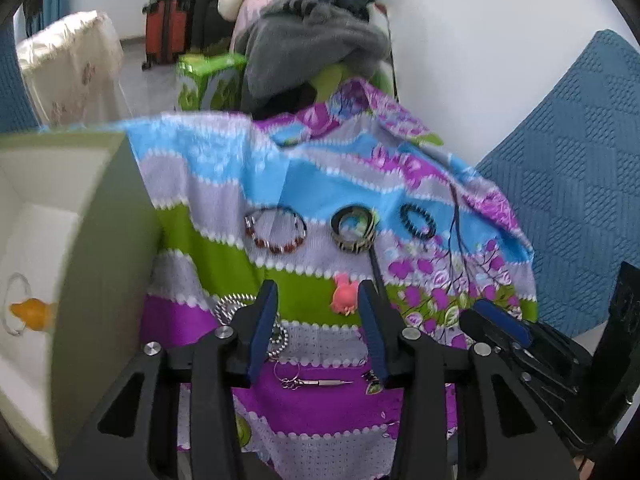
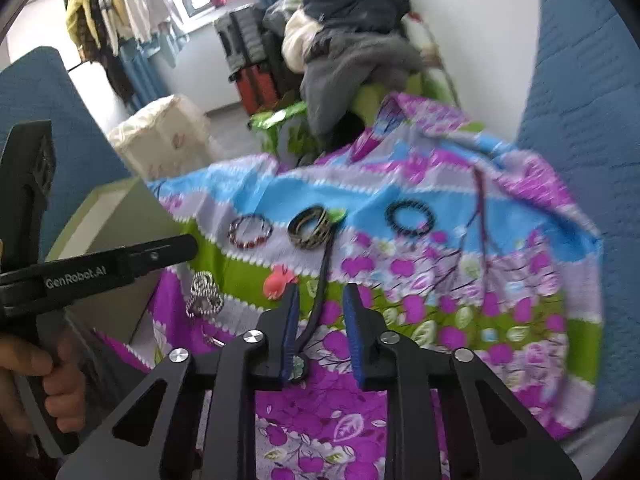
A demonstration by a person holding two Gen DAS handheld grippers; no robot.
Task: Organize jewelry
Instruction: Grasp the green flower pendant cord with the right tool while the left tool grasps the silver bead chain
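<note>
Left wrist: red-silver bead bracelet [image 1: 276, 231], round, flat on cloth [image 1: 224, 248].

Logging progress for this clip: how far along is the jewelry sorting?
Done: one ring with an orange piece lies in the pale green box. In hand: nothing; both grippers' fingers are empty, the right straddling a dark cord. Left: red beaded bracelet, stacked bangles, black beaded bracelet, silver chain, pink charm.
</note>
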